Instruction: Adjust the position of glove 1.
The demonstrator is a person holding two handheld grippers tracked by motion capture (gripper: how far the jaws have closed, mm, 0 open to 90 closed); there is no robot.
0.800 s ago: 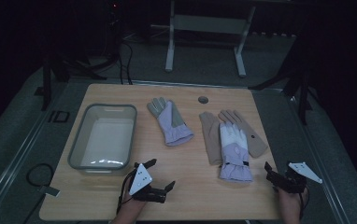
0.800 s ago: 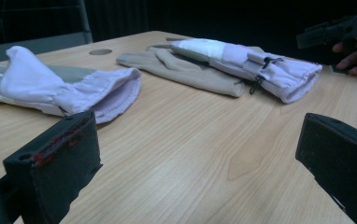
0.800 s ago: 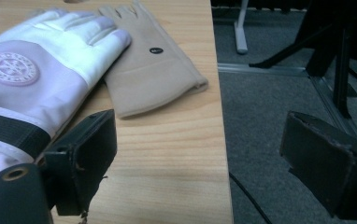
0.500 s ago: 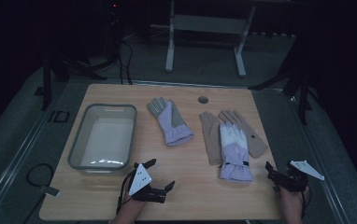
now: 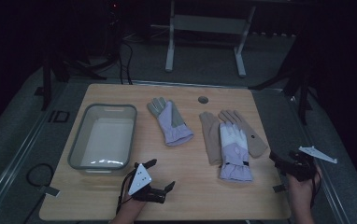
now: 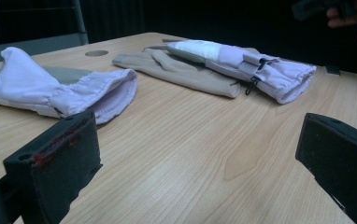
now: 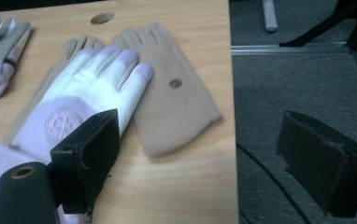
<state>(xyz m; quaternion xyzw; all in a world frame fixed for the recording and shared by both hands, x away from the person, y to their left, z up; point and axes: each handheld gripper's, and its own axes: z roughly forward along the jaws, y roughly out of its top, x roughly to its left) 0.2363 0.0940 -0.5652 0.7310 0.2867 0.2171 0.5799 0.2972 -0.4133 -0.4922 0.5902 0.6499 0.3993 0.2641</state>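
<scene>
Near the bench's (image 5: 190,196) front edge, the left gripper (image 5: 160,179) hovers with jaws released. The right gripper (image 5: 279,163), jaws spread and empty, hangs at the right edge, near the white-and-lilac glove (image 5: 232,149) lying across tan gloves (image 5: 210,135).

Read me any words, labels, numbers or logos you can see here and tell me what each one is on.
"ID": pale letters on the dark floor mat left of the table, beside the grey tub.
Round emblem on the back of the white and lilac glove: its lettering is too blurred to read.
Small round button on the tan glove: too small to read.
No other text shows.
</scene>
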